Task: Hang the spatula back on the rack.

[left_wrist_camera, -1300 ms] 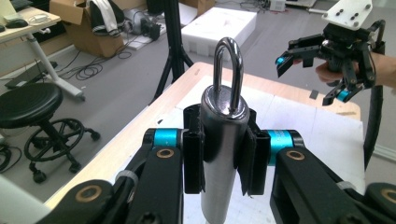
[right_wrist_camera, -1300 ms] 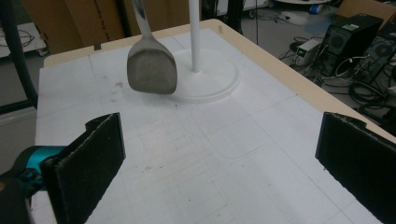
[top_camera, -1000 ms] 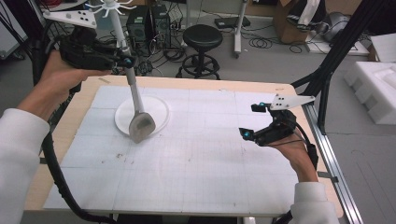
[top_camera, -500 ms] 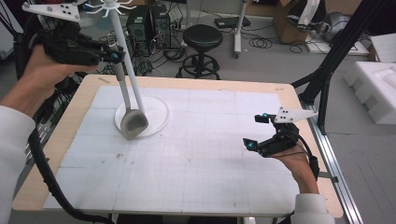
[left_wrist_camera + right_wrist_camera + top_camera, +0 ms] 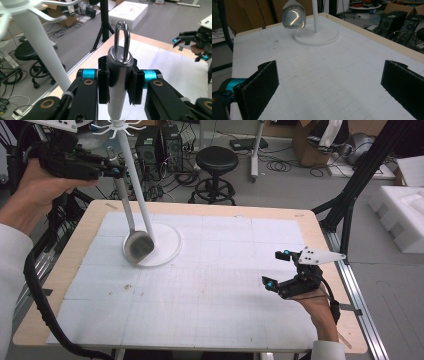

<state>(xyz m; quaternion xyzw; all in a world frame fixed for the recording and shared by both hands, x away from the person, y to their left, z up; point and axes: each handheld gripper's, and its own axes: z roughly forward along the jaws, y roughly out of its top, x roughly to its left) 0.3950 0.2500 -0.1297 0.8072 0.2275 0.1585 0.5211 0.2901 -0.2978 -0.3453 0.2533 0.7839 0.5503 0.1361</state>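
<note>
A steel ladle hangs bowl-down over the white mat, next to the white hook stand and above its round base. My left gripper is raised at the far left, shut on the ladle's handle. The handle's hanging loop sticks up past the jaws, close beside the stand's pole. My right gripper is open and holds nothing, low over the mat near the right edge. From the right gripper, the ladle bowl shows hanging clear of the mat beside the stand base.
The wooden table carries a white gridded mat. Behind it stand a black stool and computer towers. A black tripod and white foam blocks are off the right side. A cable trails down the left edge.
My left gripper has risen and drawn back to the left, lifting the ladle's bowl higher beside the stand. My right gripper has slid slightly toward the near edge.
</note>
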